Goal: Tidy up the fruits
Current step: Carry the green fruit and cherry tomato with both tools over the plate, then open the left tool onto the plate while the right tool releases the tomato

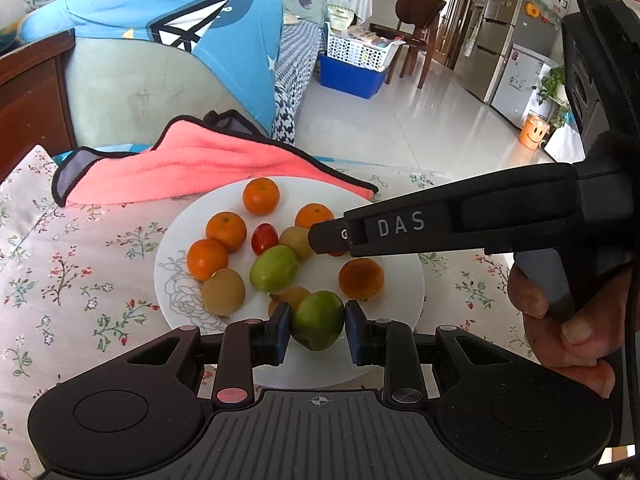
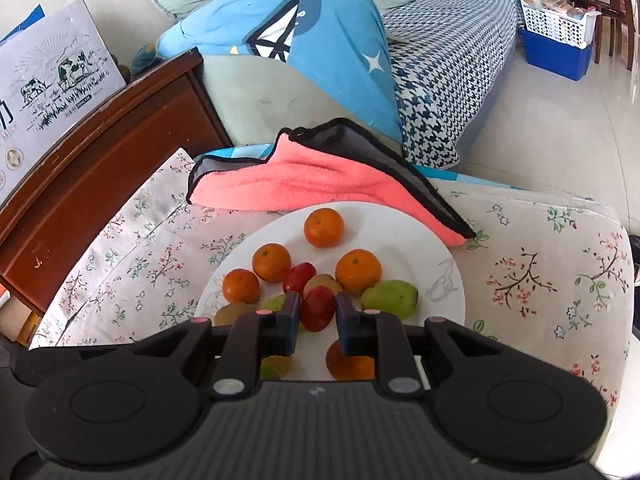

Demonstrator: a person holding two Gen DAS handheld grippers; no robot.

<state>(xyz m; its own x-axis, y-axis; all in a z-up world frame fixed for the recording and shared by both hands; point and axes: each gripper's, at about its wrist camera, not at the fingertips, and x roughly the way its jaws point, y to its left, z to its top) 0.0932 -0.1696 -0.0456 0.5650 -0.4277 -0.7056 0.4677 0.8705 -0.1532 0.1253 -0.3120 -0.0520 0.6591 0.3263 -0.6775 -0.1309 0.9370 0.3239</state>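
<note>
The left gripper point(image 1: 317, 322) has its jaws closed on a green fruit point(image 1: 318, 320) at the six o'clock edge of the white plate point(image 1: 404, 280). The right gripper point(image 2: 318, 310) has its jaws clamped on a red tomato point(image 2: 318, 307) near the plate's centre. Four oranges point(image 1: 261, 196) arc from nine to one o'clock. The plate sits on the floral-clothed table point(image 1: 80, 272), a pink towel point(image 1: 192, 168) touching its twelve o'clock rim.
</note>
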